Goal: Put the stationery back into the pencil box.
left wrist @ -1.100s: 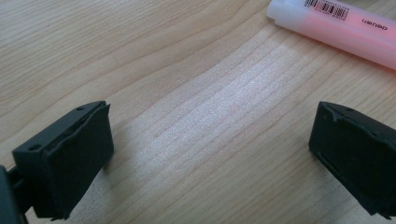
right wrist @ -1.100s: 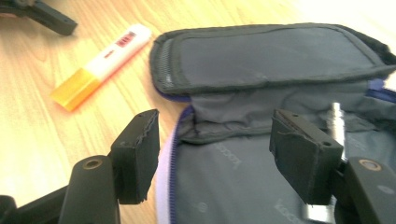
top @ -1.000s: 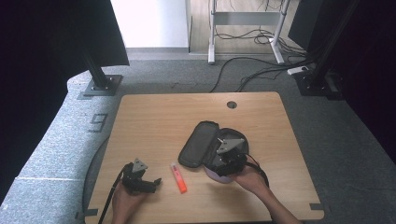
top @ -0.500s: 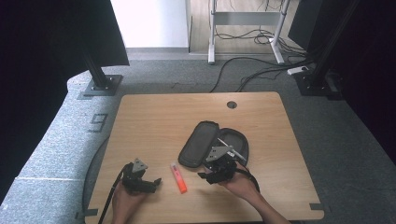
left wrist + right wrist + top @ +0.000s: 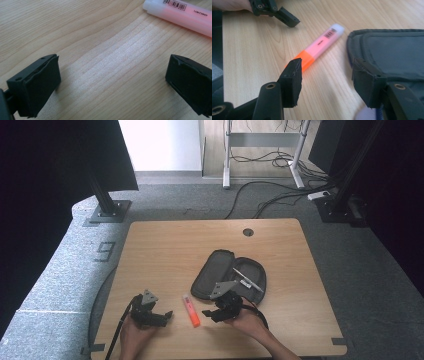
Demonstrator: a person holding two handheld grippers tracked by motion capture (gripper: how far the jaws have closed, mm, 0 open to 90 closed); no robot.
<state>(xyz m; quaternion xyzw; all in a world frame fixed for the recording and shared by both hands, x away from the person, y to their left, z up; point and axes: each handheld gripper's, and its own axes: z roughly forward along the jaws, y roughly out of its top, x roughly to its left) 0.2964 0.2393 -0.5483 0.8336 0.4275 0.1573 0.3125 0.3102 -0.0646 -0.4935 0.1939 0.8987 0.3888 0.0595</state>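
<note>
Flat on the worktop (image 5: 165, 250), near its front edge: an orange-and-pink highlighter (image 5: 191, 311), lying between the two grippers and touched by neither. Orange cap end toward the person, pale pink barrel with a barcode label pointing away. Just beside it, to the right and a little farther back, an open dark pencil case (image 5: 227, 275), unzipped and spread flat, with a silver pen (image 5: 247, 280) lying in its right half.

Right gripper (image 5: 214, 311) low over the worktop just right of the highlighter, held in a hand (image 5: 250, 322), jaws apart with nothing between them; in the right gripper view, left jaw close to the orange cap (image 5: 299, 62), right jaw before the edge of the pencil case (image 5: 392, 50).

Left gripper (image 5: 161, 316) well left of the highlighter, resting low in the other hand (image 5: 134, 335), jaws wide apart over bare wood, the highlighter's pale end (image 5: 180, 12) just beyond them in the left gripper view.
</note>
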